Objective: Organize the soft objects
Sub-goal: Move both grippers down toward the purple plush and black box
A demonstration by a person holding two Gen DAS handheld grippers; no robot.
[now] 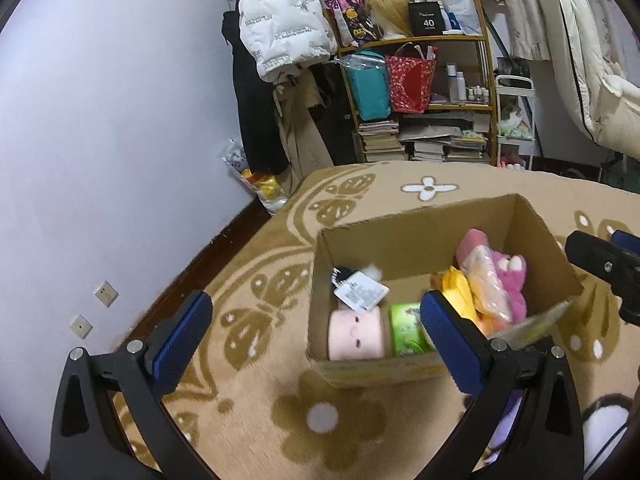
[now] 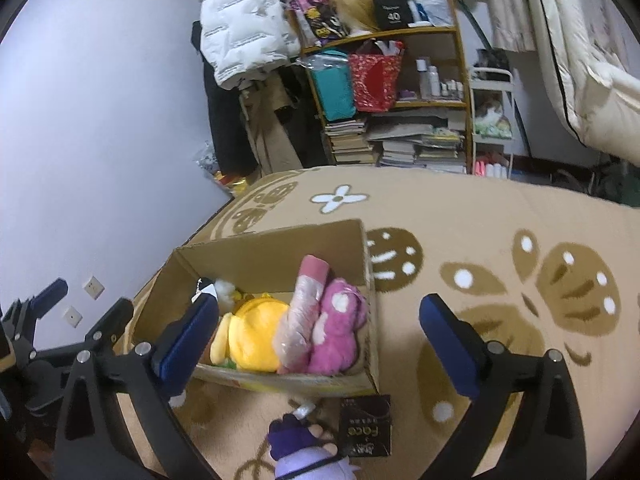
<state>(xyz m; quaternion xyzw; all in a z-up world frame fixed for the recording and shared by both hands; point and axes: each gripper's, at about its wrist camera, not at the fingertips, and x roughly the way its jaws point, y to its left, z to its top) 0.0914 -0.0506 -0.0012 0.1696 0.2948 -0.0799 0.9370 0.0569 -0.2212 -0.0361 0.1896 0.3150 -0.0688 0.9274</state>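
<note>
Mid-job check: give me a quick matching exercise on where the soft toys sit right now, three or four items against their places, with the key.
Things:
1. pink plush
2. yellow plush
3. purple plush
4. pale pink cushion

Places:
A. on the blanket, outside the cardboard box
B. in the box, at its left near corner, beside the green pack
C. in the box, against its right wall
D. in the box, left of the wrapped pink roll

Pairs: 1-C, 2-D, 3-A, 4-B

Both wrist views overlook the cardboard box [image 1: 420,232] closely
</note>
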